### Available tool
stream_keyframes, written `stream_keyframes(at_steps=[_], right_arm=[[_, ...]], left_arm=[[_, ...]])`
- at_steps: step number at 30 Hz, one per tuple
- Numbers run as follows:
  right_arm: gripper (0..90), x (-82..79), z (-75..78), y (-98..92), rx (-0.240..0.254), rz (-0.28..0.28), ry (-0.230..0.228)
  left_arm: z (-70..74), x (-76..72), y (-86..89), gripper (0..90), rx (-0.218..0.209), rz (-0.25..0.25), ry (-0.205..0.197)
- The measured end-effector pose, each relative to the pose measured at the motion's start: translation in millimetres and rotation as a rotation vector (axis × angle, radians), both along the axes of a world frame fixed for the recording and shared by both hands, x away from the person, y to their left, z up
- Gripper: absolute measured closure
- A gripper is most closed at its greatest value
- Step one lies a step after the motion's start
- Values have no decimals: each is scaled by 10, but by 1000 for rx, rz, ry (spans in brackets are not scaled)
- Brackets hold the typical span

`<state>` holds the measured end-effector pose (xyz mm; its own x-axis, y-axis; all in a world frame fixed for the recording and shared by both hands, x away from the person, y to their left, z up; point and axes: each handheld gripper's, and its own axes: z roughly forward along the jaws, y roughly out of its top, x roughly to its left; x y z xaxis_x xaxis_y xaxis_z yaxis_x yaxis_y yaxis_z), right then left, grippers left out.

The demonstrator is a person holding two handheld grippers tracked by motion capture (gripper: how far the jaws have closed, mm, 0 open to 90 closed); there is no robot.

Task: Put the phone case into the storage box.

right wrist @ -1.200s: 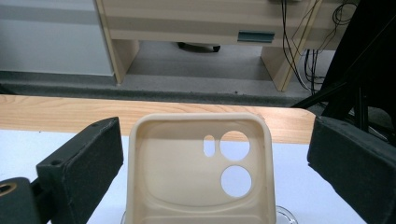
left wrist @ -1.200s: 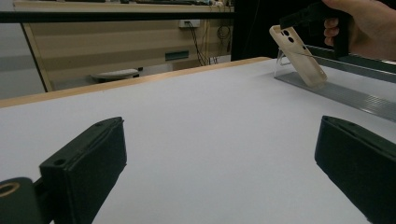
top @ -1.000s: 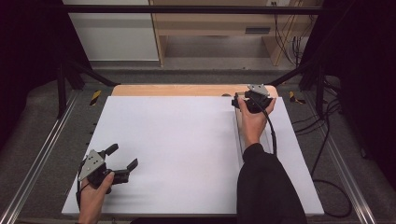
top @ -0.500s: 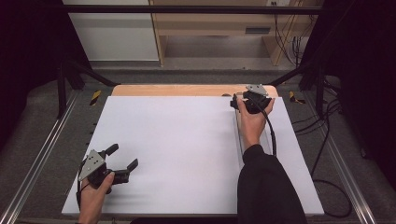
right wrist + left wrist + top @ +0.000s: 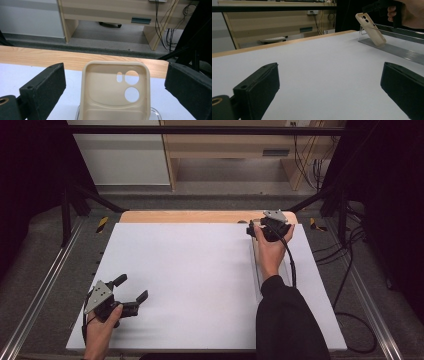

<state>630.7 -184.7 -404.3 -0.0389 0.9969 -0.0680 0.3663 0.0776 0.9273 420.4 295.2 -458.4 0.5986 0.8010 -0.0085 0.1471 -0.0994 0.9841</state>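
Your right hand-held gripper sits in the upper right of the high view, released, its two black jaws spread wide on either side of the phone case without touching it. In the right gripper view the case fills the lower middle of the frame, hollow side toward you, camera holes at its upper right. It leans tilted on a small clear stand at the far end of a grey rail, near the wooden edge of the counter.

The case looks like a thin soft shell: very light, bendy, and probably a little grippy, not slick. It should not break, but it will likely buckle if you squeeze across the open middle. Take it by the two long side walls near the top, where the rim is stiffest, and close gently. The clear stand looks light too and could come along or tip, so lift straight off it.

Your left hand-held gripper rests low in the lower left of the high view, also released, jaws apart over bare white counter.

Room is generous: the wide white sheet between the two grippers is open. Mind the rail just beside your right forearm and the counter's far edge just beyond the case.
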Motion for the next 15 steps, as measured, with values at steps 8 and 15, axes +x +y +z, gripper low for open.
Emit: stream_keyframes(at_steps=[8,15], right_arm=[[39,-26,37,-9,-1,-1,2],[43,-45,60,-32,5,-1,3]], left_arm=[[-1,1,-3,17,-1,-1,1],[-1,0,-2,17,-1,-1,0]])
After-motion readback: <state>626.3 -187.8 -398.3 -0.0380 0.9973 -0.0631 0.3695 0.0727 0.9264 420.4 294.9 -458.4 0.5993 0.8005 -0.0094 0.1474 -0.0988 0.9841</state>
